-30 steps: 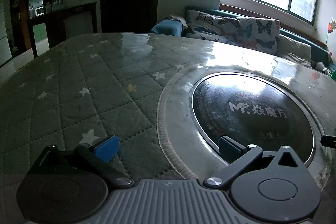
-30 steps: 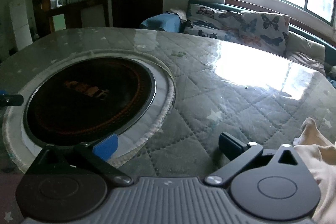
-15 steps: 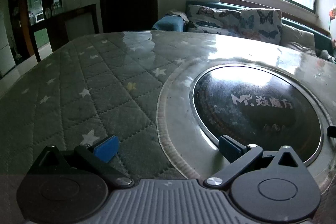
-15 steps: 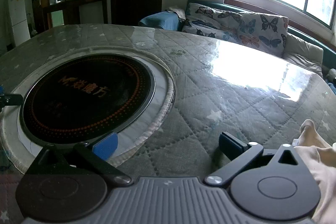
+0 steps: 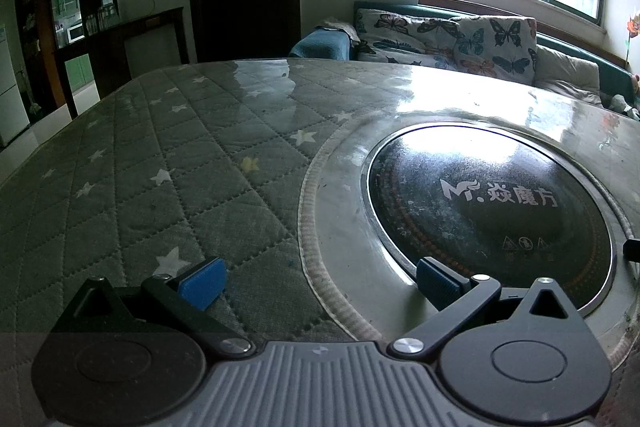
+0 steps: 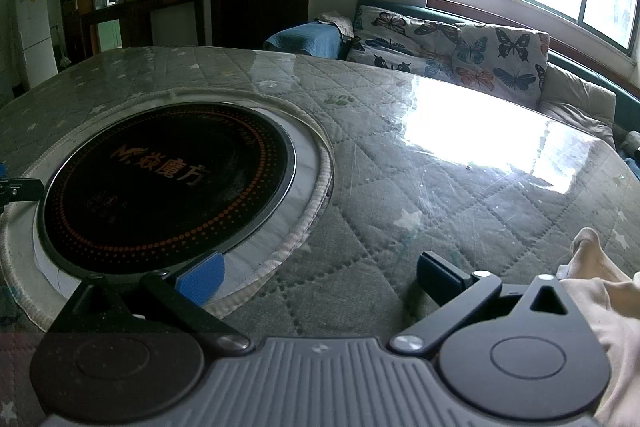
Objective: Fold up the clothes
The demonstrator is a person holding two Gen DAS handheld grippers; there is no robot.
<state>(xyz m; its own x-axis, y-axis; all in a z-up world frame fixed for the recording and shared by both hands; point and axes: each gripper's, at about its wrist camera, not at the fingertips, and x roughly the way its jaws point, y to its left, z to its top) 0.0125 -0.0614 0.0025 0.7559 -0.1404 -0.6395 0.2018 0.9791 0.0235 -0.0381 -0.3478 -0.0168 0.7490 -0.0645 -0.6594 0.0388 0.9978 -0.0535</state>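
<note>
While the pale cream crumpled garment (image 6: 600,291) lay just right of the wide-open right gripper (image 6: 320,277), the left gripper (image 5: 320,277) (equally wide, empty) saw none. The right was nearer.

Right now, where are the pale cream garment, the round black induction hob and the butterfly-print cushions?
pale cream garment (image 6: 600,291): right wrist view, bunched fold.
round black induction hob (image 6: 168,187): right wrist view, glass centre.
butterfly-print cushions (image 5: 472,43): left wrist view, front face.
</note>
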